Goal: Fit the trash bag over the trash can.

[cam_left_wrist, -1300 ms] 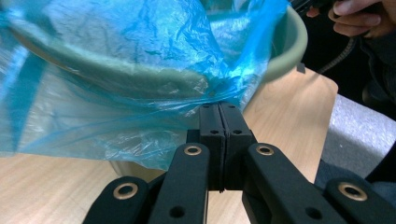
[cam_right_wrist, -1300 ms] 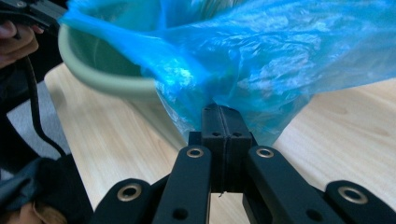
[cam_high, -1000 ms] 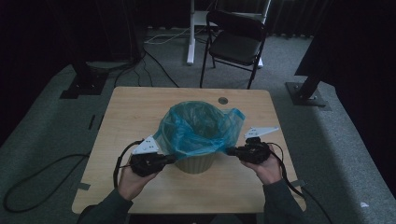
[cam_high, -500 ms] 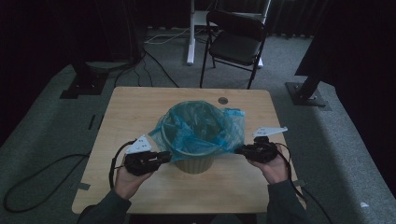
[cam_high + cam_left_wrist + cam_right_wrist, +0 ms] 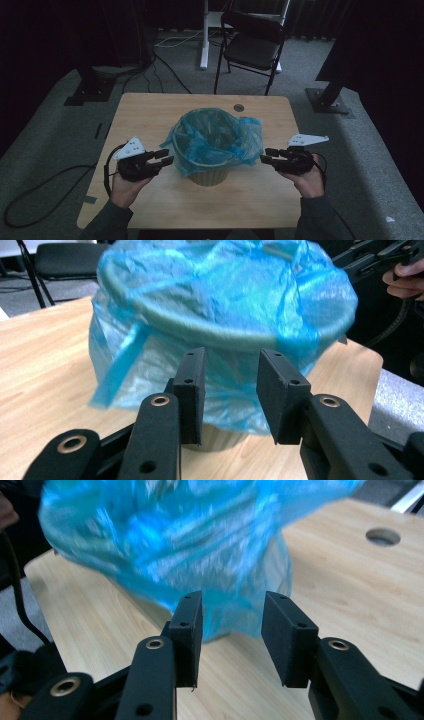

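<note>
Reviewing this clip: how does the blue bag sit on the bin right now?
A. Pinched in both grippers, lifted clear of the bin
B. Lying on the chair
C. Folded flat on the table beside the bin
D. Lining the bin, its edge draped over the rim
D: the blue bag lines the bin and hangs over its rim, while the left gripper and right gripper stand open beside it, gripping nothing.

Blk folding chair [image 5: 252, 47] behind wood table [image 5: 150, 112]

No readable text, no labels, no brands, no numbers — nothing legible anywhere
</note>
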